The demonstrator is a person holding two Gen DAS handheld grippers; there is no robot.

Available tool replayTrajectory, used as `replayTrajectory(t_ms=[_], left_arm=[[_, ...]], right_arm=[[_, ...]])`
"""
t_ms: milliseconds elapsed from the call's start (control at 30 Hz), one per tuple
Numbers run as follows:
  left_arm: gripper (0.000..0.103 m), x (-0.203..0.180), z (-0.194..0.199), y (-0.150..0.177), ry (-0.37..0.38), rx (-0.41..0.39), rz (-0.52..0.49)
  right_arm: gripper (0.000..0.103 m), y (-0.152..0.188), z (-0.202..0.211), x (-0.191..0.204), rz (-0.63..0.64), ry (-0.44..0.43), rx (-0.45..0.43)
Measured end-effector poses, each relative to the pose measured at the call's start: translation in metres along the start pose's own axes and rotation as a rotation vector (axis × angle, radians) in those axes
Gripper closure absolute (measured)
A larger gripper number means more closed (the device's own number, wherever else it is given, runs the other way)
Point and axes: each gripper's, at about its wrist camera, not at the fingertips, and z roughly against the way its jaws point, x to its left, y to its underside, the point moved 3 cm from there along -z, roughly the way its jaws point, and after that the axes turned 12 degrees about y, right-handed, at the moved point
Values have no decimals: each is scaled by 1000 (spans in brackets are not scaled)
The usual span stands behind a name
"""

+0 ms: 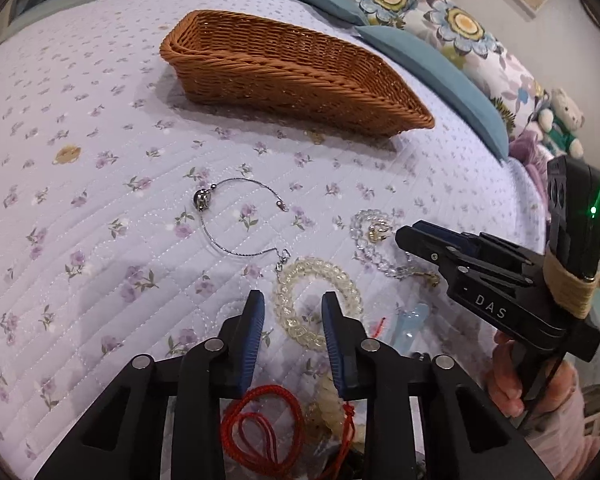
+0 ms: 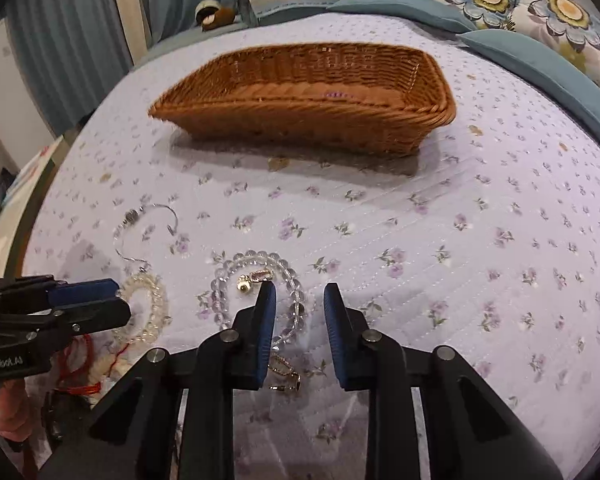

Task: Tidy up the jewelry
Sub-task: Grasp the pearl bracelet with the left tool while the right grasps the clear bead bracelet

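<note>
Wicker basket (image 2: 304,96) sits mid-bed on the floral quilt (image 2: 460,260), seemingly there as the drop spot; a small purple bit shows on its floor, otherwise it looks bare. All jewelry lies on the quilt on the near side of the basket, well apart from it, so sorting seems barely begun.

Left gripper (image 1: 293,322) is spread wide, holding nothing, hovering over the pale yellow bead bracelet (image 1: 316,304), whose near arc lies between its fingers; probably lined up to pinch it.

Right gripper (image 2: 300,312) is also open and empty, hanging above the clear bead bracelet (image 2: 260,292), to the yellow one's right.

Silver wire bangle (image 1: 236,216) with its bell lies closest to the basket. Red cord (image 1: 260,428) lies furthest from the basket, under the left gripper.
</note>
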Motion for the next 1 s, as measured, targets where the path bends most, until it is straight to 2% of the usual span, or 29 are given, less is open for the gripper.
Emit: replayTrajectory(t_ms=[100, 233, 267, 433, 733, 1000], left_arm=[[82, -1, -4, -2, -25, -2, -7], [93, -4, -9, -4, -75, 0, -31], [93, -4, -9, -4, -77, -1, -33], [94, -6, -5, -4, -73, -21, -40], [94, -6, 19, -7, 7, -112, -25], [94, -9, 35, -12, 33, -152, -27]], right_arm=[[78, 0, -4, 3, 12, 0, 6], [93, -1, -6, 9, 40, -2, 14], [93, -1, -6, 10, 46, -5, 12], [93, -1, 0, 9, 40, -15, -9], [93, -4, 16, -3, -11, -34, -61], [93, -9, 44, -10, -54, -89, -131]])
